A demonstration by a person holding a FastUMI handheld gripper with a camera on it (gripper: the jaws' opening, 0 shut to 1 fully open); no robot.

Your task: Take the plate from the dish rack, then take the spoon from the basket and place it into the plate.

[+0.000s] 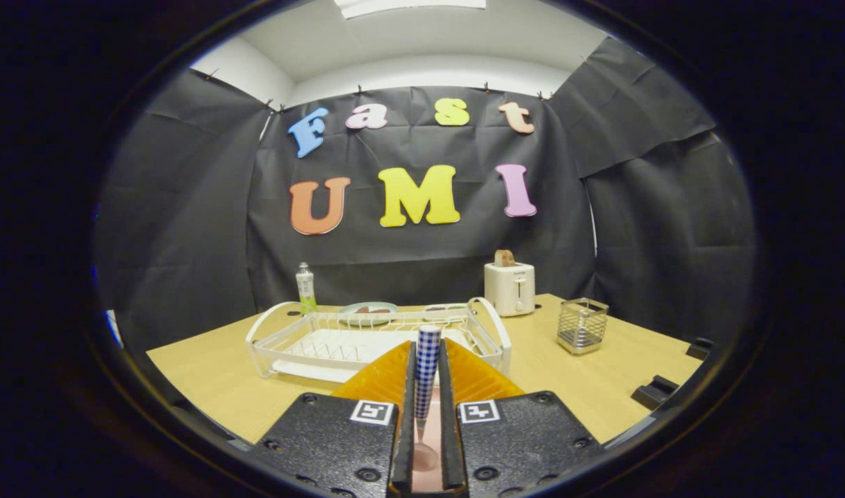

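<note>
We saw the white dish rack (367, 339) at centre-left on the tabletop (214, 380), the plate (367, 312) lying flat behind it. At bottom centre our claw (426, 373) gripped the checked-handled spoon (426, 366) upright. Right of centre stood the wire basket (582, 325).

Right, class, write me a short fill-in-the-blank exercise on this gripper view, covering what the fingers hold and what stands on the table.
1. The gripper is shut on the blue-and-white checked handle of a ____.
2. Just beyond the fingertips stands a white wire ____.
3. The white toaster has a slice of ____ sticking out of its top.
4. The small wire mesh basket stands on the wooden ____, apart from the rack.

Missing words: spoon; dish rack; bread; table
</note>
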